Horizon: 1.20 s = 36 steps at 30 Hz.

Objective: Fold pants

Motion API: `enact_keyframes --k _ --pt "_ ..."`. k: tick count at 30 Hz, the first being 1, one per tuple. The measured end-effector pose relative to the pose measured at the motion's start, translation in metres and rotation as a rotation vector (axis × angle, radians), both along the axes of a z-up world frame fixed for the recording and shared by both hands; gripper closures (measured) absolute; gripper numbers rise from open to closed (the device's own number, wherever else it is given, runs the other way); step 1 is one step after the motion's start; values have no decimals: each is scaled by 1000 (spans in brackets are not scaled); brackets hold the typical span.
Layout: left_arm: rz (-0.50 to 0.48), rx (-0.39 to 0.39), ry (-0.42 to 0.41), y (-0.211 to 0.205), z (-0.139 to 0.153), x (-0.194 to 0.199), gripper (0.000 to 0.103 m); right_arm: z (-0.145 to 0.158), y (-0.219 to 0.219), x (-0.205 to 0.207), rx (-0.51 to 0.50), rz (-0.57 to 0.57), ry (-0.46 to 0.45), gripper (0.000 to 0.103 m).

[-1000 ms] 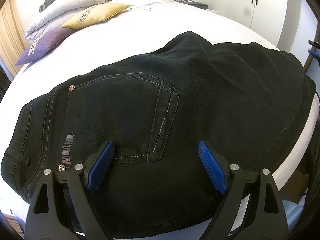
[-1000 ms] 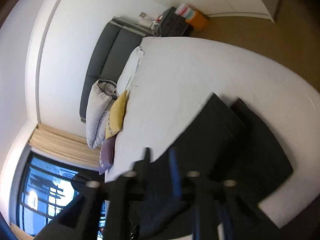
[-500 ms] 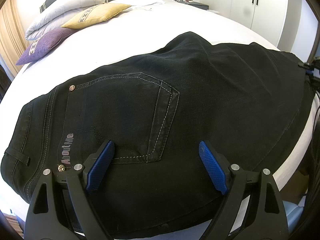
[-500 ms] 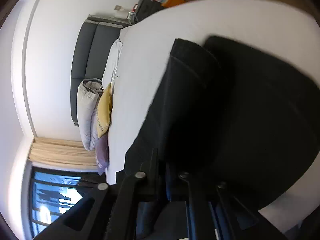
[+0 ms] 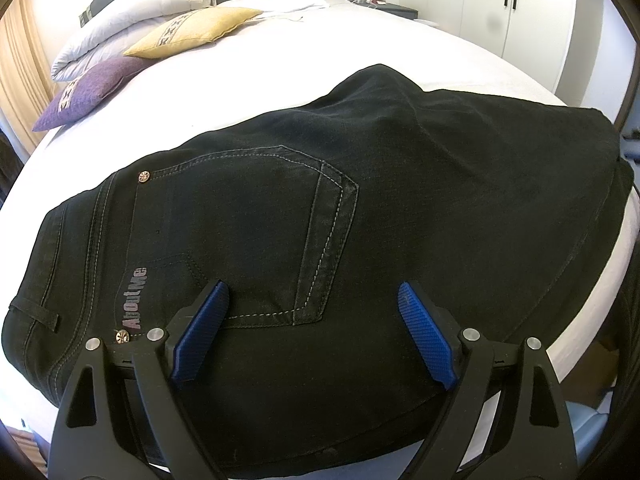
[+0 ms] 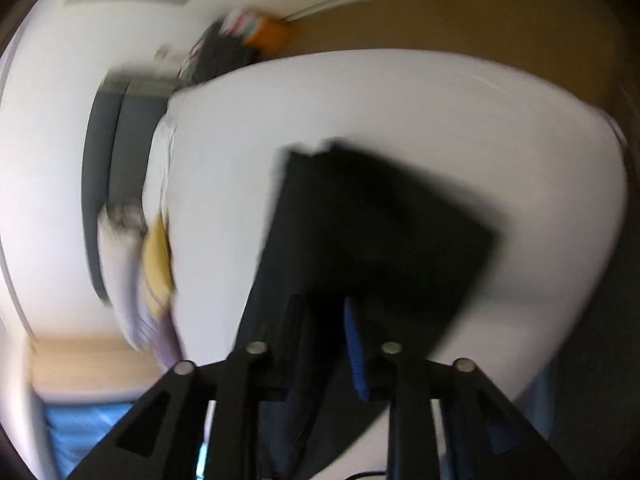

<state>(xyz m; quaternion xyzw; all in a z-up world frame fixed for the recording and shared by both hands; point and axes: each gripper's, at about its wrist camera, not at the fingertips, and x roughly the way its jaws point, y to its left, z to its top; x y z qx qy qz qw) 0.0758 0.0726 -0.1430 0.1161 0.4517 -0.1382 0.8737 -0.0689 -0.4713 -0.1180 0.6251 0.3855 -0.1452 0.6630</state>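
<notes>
Both grippers over black pants on a white bed.
Left gripper (image 5: 312,308) hangs wide open, gripping nothing, above the pants (image 5: 400,208), lower centre, by the grey "AboutMe" label (image 5: 135,298). Right gripper (image 6: 324,332), blurred, has just been opening, dark cloth between its jaws. Pillows (image 5: 192,32) lie upper left.

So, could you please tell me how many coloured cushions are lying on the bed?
2: a yellow cushion near the headboard end, and a purple cushion just in front of it, closer to the black pants. Others could be hidden outside the view.
</notes>
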Motion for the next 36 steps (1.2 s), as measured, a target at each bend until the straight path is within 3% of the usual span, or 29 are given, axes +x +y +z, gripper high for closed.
enact_keyframes --k 5,7,11,13,16,19,32,36 --pt "5 8 4 -2 -1 3 15 -6 -17 -23 43 -17 -203 76" --pt "7 11 9 -4 0 4 15 4 -22 -16 -32 13 -258 76" --pt "9 16 11 -6 -1 6 15 21 -32 6 -217 270 -307 76" --pt "8 18 13 -6 -1 6 15 33 -27 16 -356 408 -332 76" --pt "10 22 14 -7 -2 7 14 33 -30 13 -408 524 -429 76" --pt "15 29 19 -10 -2 9 14 12 -38 15 -335 536 -404 76" --pt "17 38 22 -10 -3 10 13 -32 -52 20 -257 535 -302 76" --pt "17 38 22 -10 -3 10 13 -37 -62 15 -204 498 -338 74"
